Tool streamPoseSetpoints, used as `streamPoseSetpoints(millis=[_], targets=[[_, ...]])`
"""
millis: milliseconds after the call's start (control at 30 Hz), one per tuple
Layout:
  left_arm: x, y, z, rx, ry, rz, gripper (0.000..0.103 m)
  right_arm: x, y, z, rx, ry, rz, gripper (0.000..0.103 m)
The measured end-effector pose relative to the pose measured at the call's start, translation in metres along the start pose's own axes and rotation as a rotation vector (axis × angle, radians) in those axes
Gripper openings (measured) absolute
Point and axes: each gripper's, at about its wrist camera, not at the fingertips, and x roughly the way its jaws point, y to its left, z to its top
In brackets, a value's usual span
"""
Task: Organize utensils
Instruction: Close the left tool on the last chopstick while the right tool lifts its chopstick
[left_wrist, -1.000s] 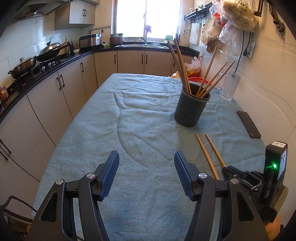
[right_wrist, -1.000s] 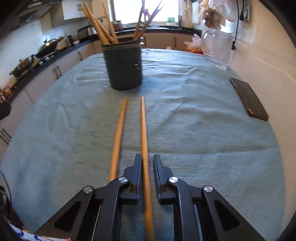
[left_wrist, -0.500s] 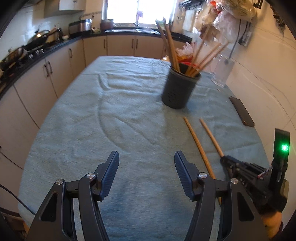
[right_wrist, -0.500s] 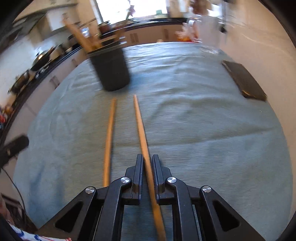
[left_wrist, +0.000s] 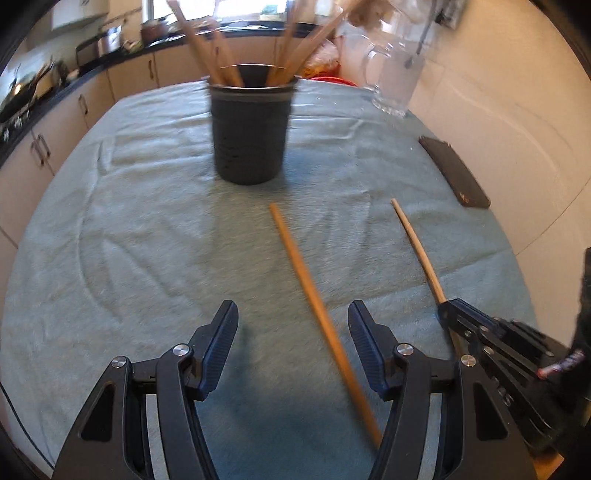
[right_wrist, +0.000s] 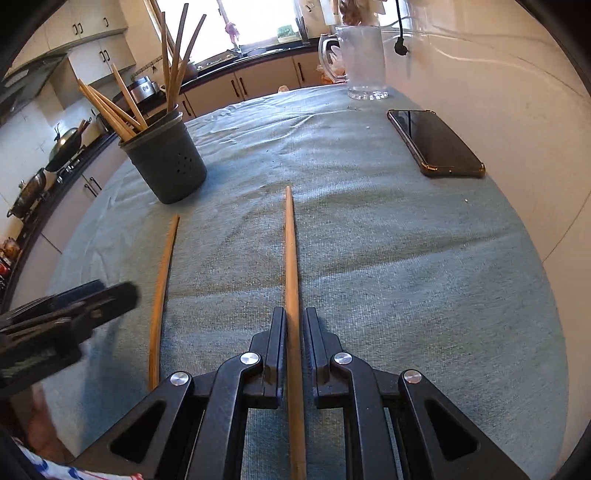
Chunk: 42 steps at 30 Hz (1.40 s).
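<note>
On the pale blue-green cloth covering the table (right_wrist: 406, 258), the dark grey perforated utensil holder (right_wrist: 168, 162) stands far left, filled with upright wooden chopsticks (right_wrist: 173, 62). The left gripper (left_wrist: 291, 354) has its jaws spread wide, straddling a loose wooden chopstick (left_wrist: 314, 299) that lies on the cloth, apparently untouched, though this view is blurred. Further right, the right gripper (right_wrist: 294, 325) is clamped narrowly around a second wooden chopstick (right_wrist: 290, 251) pointing forward. A black smartphone (right_wrist: 436, 144) lies beyond, near a clear glass jug (right_wrist: 364, 62).
</note>
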Motion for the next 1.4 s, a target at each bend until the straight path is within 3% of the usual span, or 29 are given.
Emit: streamPoseSetpoints(millis=[100,167,200,233,300,667,767,833,1133,1400], targets=[[0.014,-0.011,0.0,0.043,0.018,0.031,0.06,0.001,-0.001,0.001,0.003,0.003,0.013,0.01],[0.021,-0.015,-0.002,0.061,0.023,0.054,0.046,0.001,0.0,0.0,-0.002,0.004,0.011,0.01],[0.024,-0.016,-0.002,0.07,0.029,0.068,0.022,0.001,0.001,0.0,-0.006,0.003,0.01,0.01],[0.024,-0.016,-0.003,0.076,0.02,0.08,0.012,0.001,0.002,0.0,-0.011,0.001,0.009,0.01],[0.022,-0.013,-0.002,0.069,0.028,0.062,0.009,0.001,0.003,-0.001,-0.016,-0.001,0.011,0.008],[0.002,0.036,-0.013,0.01,0.142,-0.032,0.007,-0.005,-0.002,-0.011,-0.012,0.073,0.093,0.012],[-0.006,0.042,-0.01,-0.005,0.149,-0.076,0.016,-0.004,0.002,-0.002,-0.064,0.083,0.058,0.021],[-0.008,0.045,-0.005,-0.001,0.144,-0.071,0.031,0.001,0.007,0.005,-0.117,0.095,0.018,0.022],[0.034,0.043,0.032,0.024,0.229,-0.107,0.032,0.033,0.017,0.041,-0.219,0.187,-0.06,0.022],[0.047,0.037,0.051,0.026,0.23,-0.1,0.031,0.05,0.028,0.065,-0.273,0.265,-0.074,0.015]])
